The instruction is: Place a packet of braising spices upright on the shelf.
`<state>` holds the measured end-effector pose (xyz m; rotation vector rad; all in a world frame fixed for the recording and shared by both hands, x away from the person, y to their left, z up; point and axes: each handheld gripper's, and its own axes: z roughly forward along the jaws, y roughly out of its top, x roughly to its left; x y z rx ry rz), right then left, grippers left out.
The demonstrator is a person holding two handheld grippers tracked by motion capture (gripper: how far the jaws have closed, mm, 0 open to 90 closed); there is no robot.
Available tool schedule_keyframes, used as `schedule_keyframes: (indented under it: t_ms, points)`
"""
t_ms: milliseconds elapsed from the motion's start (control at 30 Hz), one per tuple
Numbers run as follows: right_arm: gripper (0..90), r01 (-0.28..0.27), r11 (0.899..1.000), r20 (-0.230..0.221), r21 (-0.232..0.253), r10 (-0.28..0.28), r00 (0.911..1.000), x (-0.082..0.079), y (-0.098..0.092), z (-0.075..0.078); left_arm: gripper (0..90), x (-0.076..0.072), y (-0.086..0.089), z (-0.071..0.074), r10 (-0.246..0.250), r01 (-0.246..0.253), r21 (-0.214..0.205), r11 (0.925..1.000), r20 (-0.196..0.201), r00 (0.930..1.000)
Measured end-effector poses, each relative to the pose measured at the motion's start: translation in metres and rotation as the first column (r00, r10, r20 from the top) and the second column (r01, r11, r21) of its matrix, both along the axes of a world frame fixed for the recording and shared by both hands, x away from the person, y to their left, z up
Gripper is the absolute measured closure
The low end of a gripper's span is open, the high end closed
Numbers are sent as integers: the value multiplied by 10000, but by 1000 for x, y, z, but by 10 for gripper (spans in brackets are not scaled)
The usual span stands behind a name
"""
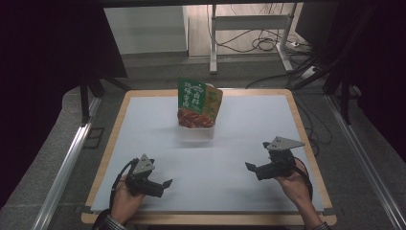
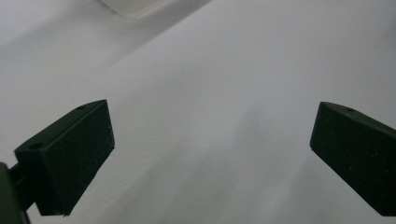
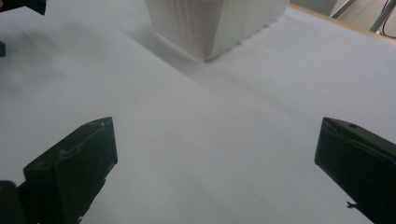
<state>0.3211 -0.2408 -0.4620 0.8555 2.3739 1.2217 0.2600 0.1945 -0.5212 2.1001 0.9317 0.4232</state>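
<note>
A matt white sheet covers the counter (image 1: 158, 143), edged in pale wood. At the far centre, a glossy printed packet (image 1: 198, 103) stands in a ribbed white plastic tub (image 3: 219, 23). Both the left claw (image 2: 205, 154) and right claw (image 3: 215, 163) show matt black, faintly grainy pads.

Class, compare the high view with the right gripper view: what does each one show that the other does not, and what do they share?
High view alone: the green and orange snack packet standing in the white container, both hands with the whole left gripper and right gripper, the full wooden-edged table, and the floor with cables beyond it.

Right gripper view alone: a close look along its own two black jaws, set wide apart with nothing between them, and the ribbed side of the container.

Shared: the white container, the white table surface, a strip of wooden edge.
</note>
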Motion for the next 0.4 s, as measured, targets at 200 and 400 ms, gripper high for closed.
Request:
schedule_keyframes:
  t_ms: [200,400]
  points:
    - [0,151,9996,-546,-238,-164,9984,-1,-8,-20,0,0,0,0,-18,18,-26,10000,-62,10000]
    - [0,-31,9999,-865,-115,21,9962,1,-8,-26,0,1,-1,0,-13,13,-14,10000,-74,10000]
